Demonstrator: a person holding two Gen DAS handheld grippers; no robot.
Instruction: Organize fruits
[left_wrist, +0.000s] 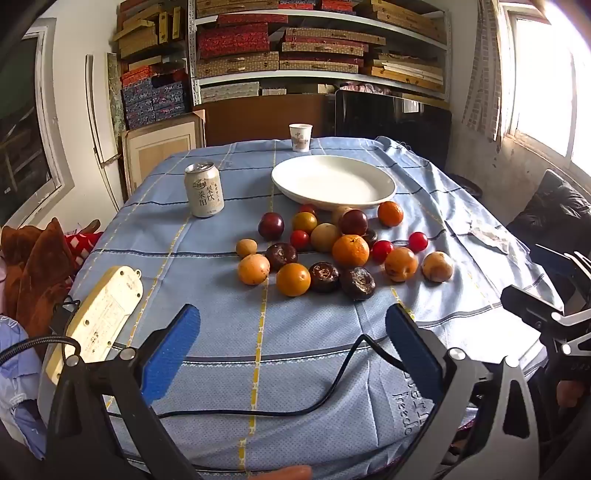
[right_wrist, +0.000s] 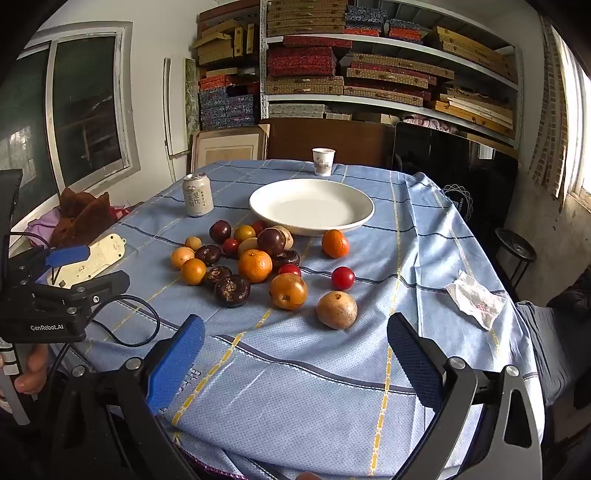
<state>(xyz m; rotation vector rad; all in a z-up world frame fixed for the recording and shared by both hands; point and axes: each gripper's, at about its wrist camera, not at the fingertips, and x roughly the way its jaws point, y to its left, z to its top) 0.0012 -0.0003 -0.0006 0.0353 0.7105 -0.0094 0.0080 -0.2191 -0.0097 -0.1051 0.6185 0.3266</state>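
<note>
Fruit pile (left_wrist: 332, 251) sits loose on the blue-cloth bench (left_wrist: 221, 332), just on the near side of the white plate (left_wrist: 332, 181); plate holds nothing. Pile is mixed: oranges, dark plums, small red ones, brown wrinkled ones. One orange (right_wrist: 335, 243) lies just near-right of the plate, a tan fruit (right_wrist: 336, 309) is the nearest piece to the right gripper (right_wrist: 295, 354). Drink can (left_wrist: 204, 189) stands left of the plate, paper cup (left_wrist: 300, 137) behind it at the far bench edge. Right wrist view alone shows the crumpled wrapper (right_wrist: 474, 297) clearly, well right of the plate; in the left view it is small and blurred at the cloth edge. Left wrist view alone shows the black cable (left_wrist: 332, 391) running across the cloth nearer than the pile. Cream power strip (left_wrist: 99, 321) lies far left of the plate, seen in both. Left gripper (left_wrist: 291, 343) is held level over the near bench edge, aimed at the plate, jaws spread wide, holding nothing. Right gripper same pose, jaws spread wide and empty, clear of all fruit.
</note>
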